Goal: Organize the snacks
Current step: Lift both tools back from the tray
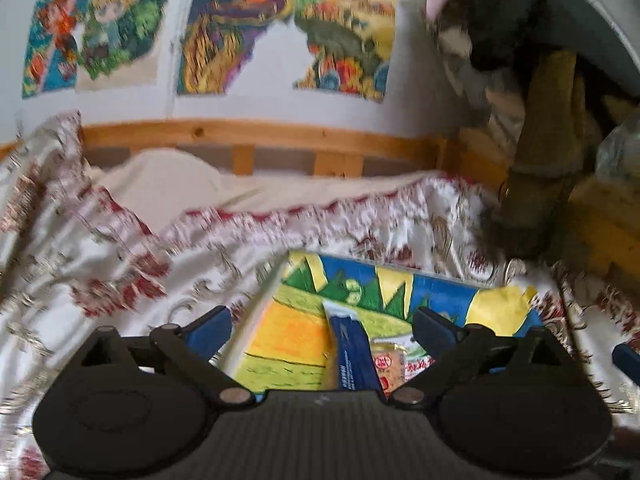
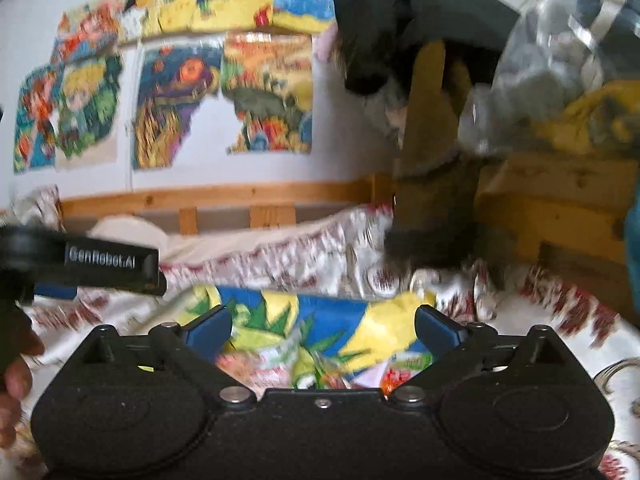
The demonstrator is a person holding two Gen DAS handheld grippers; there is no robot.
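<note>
In the left wrist view my left gripper (image 1: 324, 330) is open, with nothing between its blue fingers (image 1: 212, 332). Below it a long blue snack packet (image 1: 354, 360) and an orange-red packet (image 1: 390, 364) lie on a brightly painted board (image 1: 288, 340). My right gripper (image 2: 322, 330) is open and empty too. It hangs over the same painted board (image 2: 340, 316), where several blurred pink and green snack packets (image 2: 260, 368) lie. The left gripper's black labelled body (image 2: 112, 266) shows at the left of the right wrist view, with a hand (image 2: 16, 364) under it.
The board rests on a white and red patterned cloth (image 1: 120, 264) over a bed with a wooden rail (image 1: 248, 134). Drawings (image 1: 236, 36) hang on the wall. Dark and yellow clothes (image 2: 432, 120), a clear plastic bag (image 2: 560, 52) and wooden furniture (image 2: 552, 208) crowd the right.
</note>
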